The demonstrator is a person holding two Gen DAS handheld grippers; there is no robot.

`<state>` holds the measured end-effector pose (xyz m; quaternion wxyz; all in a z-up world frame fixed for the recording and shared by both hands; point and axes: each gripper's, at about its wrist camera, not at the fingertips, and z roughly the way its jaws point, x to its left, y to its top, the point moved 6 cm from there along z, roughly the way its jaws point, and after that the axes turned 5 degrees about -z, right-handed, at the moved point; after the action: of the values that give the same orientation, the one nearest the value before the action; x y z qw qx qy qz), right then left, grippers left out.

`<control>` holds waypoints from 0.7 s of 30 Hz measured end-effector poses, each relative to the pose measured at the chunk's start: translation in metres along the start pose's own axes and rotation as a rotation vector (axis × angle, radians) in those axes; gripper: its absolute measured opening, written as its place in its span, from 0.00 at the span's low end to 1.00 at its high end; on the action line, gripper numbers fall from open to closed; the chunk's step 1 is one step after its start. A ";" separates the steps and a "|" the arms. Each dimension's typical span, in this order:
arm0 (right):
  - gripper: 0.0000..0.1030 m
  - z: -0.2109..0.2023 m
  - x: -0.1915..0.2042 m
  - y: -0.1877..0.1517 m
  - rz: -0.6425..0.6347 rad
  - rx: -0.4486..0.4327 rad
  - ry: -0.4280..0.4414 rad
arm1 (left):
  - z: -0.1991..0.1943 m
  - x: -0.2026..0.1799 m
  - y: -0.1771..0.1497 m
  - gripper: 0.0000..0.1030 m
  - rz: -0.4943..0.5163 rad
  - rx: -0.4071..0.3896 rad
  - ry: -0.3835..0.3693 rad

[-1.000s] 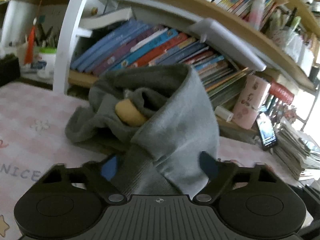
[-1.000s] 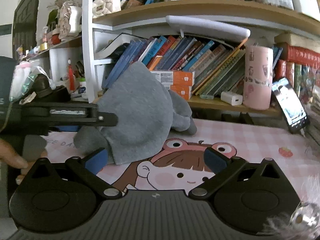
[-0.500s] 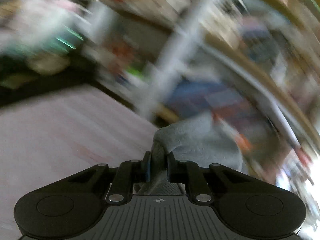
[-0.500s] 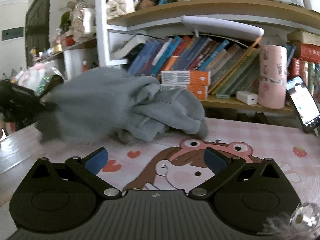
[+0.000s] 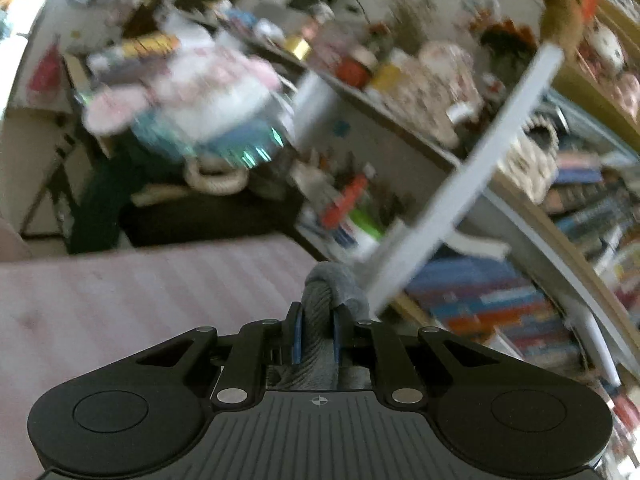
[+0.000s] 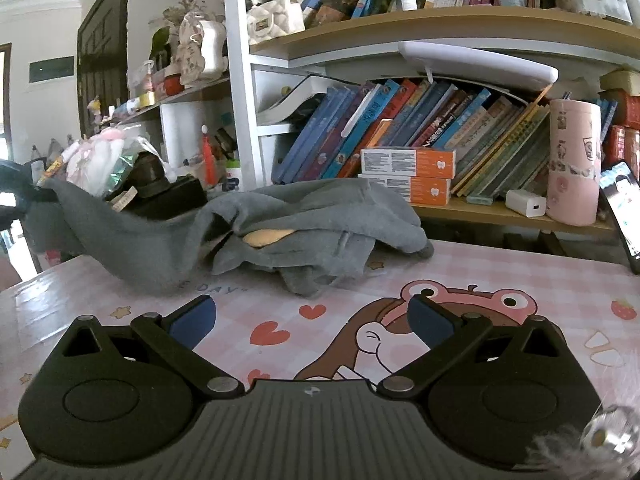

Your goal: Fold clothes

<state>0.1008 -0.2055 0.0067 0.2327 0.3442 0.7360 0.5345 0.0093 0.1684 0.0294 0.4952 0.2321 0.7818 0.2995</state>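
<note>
A grey sweatshirt [image 6: 304, 228] lies bunched on the pink cartoon table mat [image 6: 520, 280], with a yellow patch showing in its folds. One end of it stretches left and upward to the frame's edge. In the left wrist view my left gripper [image 5: 316, 332] is shut on a rolled grey fold of the sweatshirt [image 5: 326, 292], pinched between its blue pads. My right gripper [image 6: 312, 316] stands open low over the mat, in front of the garment, with nothing between its fingers.
A bookshelf [image 6: 440, 28] packed with leaning books stands behind the table. Orange boxes [image 6: 408, 160], a pink cylinder [image 6: 574, 160] and a white charger [image 6: 526, 202] sit on its low shelf. A phone [image 6: 622, 208] leans at the right. Cluttered items [image 6: 120, 164] sit back left.
My left gripper closed on the grey cloth and swung left, dragging one end of the sweatshirt out sideways. The heap flattened onto the mat. My right gripper stayed open in place.
</note>
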 end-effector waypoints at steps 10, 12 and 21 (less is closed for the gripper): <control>1.00 -0.002 -0.007 0.001 0.018 -0.008 -0.012 | -0.007 -0.103 -0.054 0.13 0.163 0.129 -0.264; 1.00 -0.002 -0.003 0.000 0.002 -0.004 -0.004 | -0.023 -0.134 -0.058 0.13 0.219 0.130 -0.364; 1.00 -0.006 0.008 0.004 -0.023 -0.040 0.053 | -0.053 -0.239 -0.109 0.13 0.420 0.219 -0.652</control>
<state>0.0926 -0.2027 0.0125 0.2261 0.3166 0.7351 0.5552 0.0497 -0.0798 0.1230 0.6176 0.5214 0.5464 0.2196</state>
